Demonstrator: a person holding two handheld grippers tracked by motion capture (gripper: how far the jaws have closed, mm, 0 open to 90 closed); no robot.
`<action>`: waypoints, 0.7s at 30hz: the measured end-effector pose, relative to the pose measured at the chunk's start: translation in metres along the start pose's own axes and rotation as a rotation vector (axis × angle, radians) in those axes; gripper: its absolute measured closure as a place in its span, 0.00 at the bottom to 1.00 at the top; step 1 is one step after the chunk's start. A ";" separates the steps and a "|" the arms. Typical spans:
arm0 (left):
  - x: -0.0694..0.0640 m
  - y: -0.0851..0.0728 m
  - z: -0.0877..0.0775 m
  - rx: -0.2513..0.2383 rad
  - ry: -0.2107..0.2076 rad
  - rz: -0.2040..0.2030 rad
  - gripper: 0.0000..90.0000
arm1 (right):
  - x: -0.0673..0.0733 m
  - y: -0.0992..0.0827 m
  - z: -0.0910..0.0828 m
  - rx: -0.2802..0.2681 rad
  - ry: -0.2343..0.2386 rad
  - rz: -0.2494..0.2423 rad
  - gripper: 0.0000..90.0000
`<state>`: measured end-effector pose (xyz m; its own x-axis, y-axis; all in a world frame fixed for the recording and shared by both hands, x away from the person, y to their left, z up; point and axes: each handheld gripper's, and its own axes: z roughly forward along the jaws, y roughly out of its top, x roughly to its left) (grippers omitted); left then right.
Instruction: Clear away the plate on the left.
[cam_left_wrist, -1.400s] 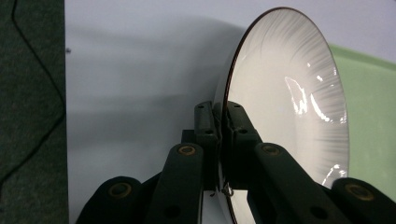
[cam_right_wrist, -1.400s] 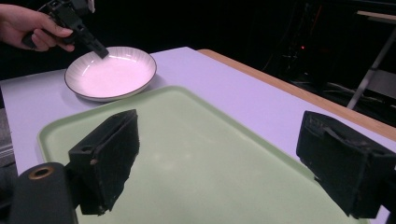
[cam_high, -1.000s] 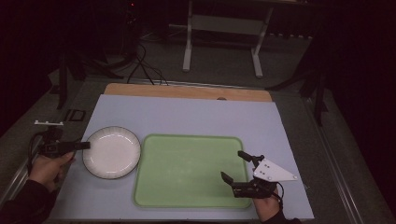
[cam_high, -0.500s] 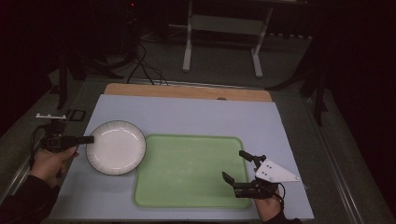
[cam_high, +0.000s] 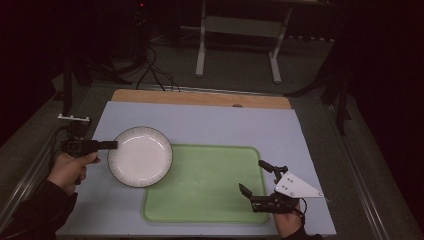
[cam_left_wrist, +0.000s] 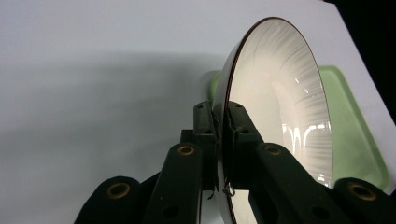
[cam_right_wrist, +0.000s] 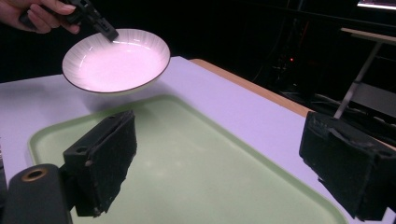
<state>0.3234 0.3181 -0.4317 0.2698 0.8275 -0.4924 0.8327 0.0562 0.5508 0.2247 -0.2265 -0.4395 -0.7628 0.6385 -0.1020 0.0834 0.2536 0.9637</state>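
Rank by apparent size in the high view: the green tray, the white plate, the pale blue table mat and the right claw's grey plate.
1. Pale blue rectangular table mat
2. Green rounded plastic tray
3. White round ribbed plate with dark rim
4. Grey three-cornered plate on the right claw

No two look alike in size.

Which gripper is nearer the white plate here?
Left. The left gripper is clamped on the white plate at its rim; the right gripper stands open across the green tray, apart from it.
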 end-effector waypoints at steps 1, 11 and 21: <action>-0.005 0.003 0.003 0.002 -0.010 0.007 0.94 | 0.000 0.000 -0.001 -0.005 -0.002 -0.002 0.12; -0.032 0.015 0.023 0.035 -0.041 0.060 0.94 | 0.000 0.000 -0.001 -0.008 0.002 -0.003 0.12; -0.054 0.024 0.036 0.050 -0.073 0.090 0.94 | -0.001 0.000 -0.002 -0.010 0.007 0.005 0.12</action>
<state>0.3467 0.2549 -0.4165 0.3777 0.7850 -0.4910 0.8262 -0.0463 0.5615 0.2241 -0.2285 -0.4389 -0.7673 0.6341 -0.0958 0.0802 0.2431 0.9667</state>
